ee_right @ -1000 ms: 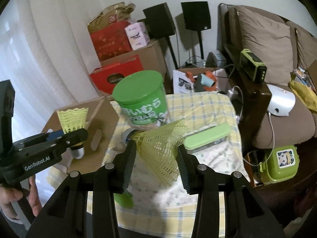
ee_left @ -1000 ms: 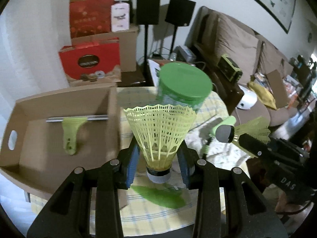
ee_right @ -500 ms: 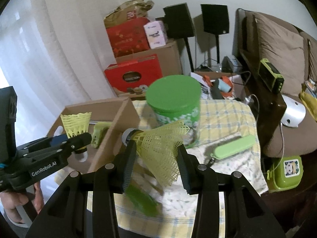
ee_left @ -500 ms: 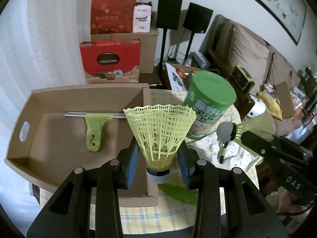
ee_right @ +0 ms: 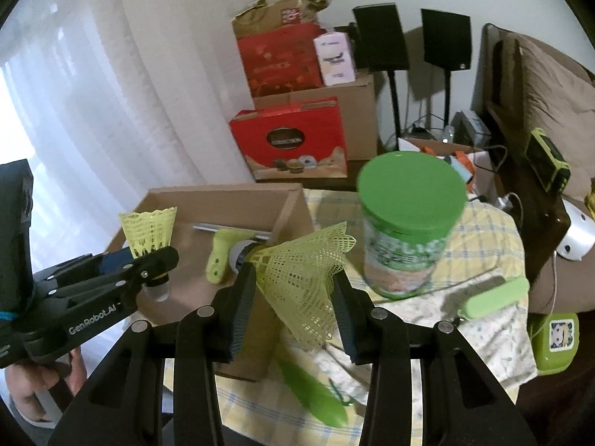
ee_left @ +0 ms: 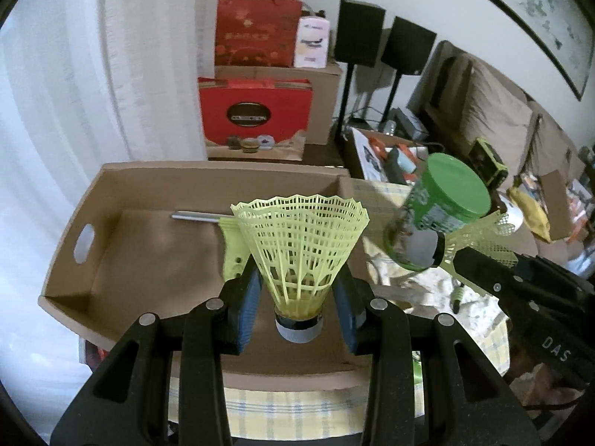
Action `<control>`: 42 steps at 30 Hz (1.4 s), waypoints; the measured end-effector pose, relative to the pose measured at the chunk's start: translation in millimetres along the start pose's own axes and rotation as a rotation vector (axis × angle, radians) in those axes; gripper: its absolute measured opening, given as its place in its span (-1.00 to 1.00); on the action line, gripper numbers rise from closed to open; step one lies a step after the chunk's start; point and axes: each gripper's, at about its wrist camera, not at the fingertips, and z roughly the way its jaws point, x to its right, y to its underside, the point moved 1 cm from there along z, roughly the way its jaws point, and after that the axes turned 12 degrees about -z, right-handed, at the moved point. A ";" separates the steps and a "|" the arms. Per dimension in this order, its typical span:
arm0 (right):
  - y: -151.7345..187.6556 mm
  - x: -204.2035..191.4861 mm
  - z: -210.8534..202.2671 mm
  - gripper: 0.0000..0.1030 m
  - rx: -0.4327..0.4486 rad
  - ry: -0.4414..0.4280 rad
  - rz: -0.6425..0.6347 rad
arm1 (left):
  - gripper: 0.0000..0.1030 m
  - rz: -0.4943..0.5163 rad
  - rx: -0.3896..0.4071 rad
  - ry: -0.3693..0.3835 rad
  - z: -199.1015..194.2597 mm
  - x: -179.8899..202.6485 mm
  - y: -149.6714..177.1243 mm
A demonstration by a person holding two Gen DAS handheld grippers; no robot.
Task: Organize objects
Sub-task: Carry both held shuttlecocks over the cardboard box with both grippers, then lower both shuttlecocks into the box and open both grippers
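Now both hands have swung across from the green tin (ee_right: 411, 219) toward the cardboard box (ee_left: 122, 256). The left claw (ee_left: 299, 308) grips a yellow shuttlecock (ee_left: 299, 245) upright by its base, now hanging over the box's floor near the green-handled tool (ee_right: 219, 256) rather than over the surface beside the box. The right claw (ee_right: 293, 297) clamps a second shuttlecock (ee_right: 301, 278) by its skirt, tilted, at the box's near wall. Dropping both in looks close.
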 end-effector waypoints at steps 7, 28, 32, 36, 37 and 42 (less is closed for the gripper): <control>-11.1 -20.3 15.8 -0.20 -0.016 -0.025 -0.030 | -0.33 -0.031 0.004 -0.020 3.8 -24.2 -6.6; -6.0 -73.6 83.1 -0.13 -0.089 -0.054 -0.141 | -0.32 -0.101 -0.114 -0.048 65.1 -70.0 7.7; -7.3 -83.9 90.1 -0.09 -0.097 -0.030 -0.199 | -0.32 -0.098 -0.139 -0.056 73.1 -72.2 11.6; -5.7 -88.9 89.5 0.09 -0.099 0.007 -0.239 | -0.32 -0.102 -0.152 -0.060 76.4 -74.6 16.3; -5.3 -88.3 88.4 0.09 -0.096 0.002 -0.235 | -0.31 -0.102 -0.154 -0.061 77.0 -74.3 17.3; -5.2 -83.5 80.9 0.09 -0.081 -0.018 -0.212 | -0.30 -0.092 -0.166 -0.047 77.5 -68.6 19.4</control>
